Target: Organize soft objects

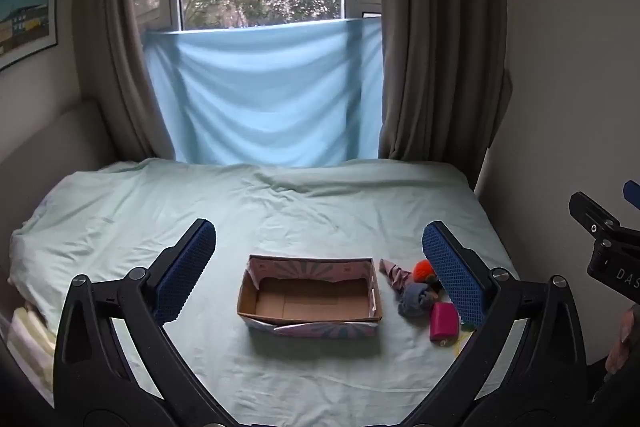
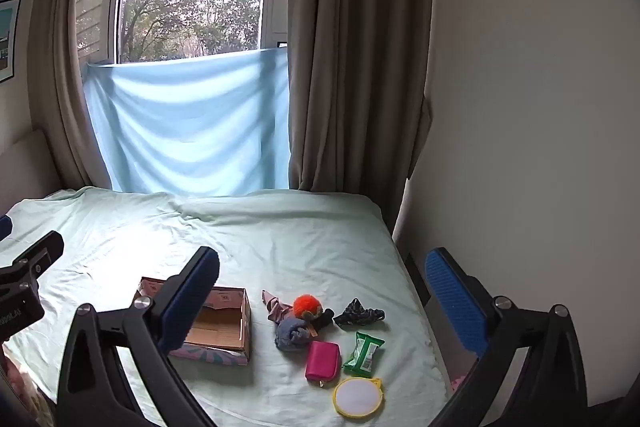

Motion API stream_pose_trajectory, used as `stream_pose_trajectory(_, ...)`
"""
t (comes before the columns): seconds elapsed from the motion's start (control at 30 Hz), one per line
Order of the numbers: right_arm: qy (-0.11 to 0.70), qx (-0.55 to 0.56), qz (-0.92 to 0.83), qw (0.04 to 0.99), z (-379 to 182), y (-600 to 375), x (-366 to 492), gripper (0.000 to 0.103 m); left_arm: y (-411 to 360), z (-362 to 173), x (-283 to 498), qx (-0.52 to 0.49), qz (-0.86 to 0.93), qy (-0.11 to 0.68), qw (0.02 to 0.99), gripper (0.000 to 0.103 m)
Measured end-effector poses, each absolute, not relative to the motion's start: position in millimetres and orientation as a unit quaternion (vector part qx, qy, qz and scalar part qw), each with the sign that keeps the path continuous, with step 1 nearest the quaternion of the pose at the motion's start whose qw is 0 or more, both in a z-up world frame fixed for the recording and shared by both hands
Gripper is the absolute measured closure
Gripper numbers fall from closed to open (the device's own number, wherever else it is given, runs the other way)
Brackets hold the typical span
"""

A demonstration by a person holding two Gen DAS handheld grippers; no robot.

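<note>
Both grippers, left gripper (image 1: 318, 267) and right gripper (image 2: 322, 291), are hovering wide open over an empty cardboard box (image 1: 310, 297) (pastel-patterned sides) beside clustered soft objects (image 2: 298, 323).

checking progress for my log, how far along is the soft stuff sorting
Nothing looks done: the cardboard box is empty. Nothing is in hand; left gripper and right gripper hover with jaws open. Left to do: the orange pom-pom, blue-grey cloth, pink pouch, dark patterned cloth and green packet lie on the bed.
</note>
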State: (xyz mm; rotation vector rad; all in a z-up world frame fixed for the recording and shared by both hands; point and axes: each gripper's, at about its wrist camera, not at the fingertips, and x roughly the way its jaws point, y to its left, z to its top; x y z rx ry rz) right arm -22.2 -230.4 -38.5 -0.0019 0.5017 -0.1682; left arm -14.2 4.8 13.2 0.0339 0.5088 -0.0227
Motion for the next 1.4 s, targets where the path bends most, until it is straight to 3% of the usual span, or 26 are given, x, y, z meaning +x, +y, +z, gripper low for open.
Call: stream_pose_trajectory(1.4, 0.239, 0.002, -0.076, 0.968, -43.2, -226.1, -21.8, 0.000, 4.7, 17.4, -11.2, 0.013, -0.009, 0.245, 0.970, 0.001)
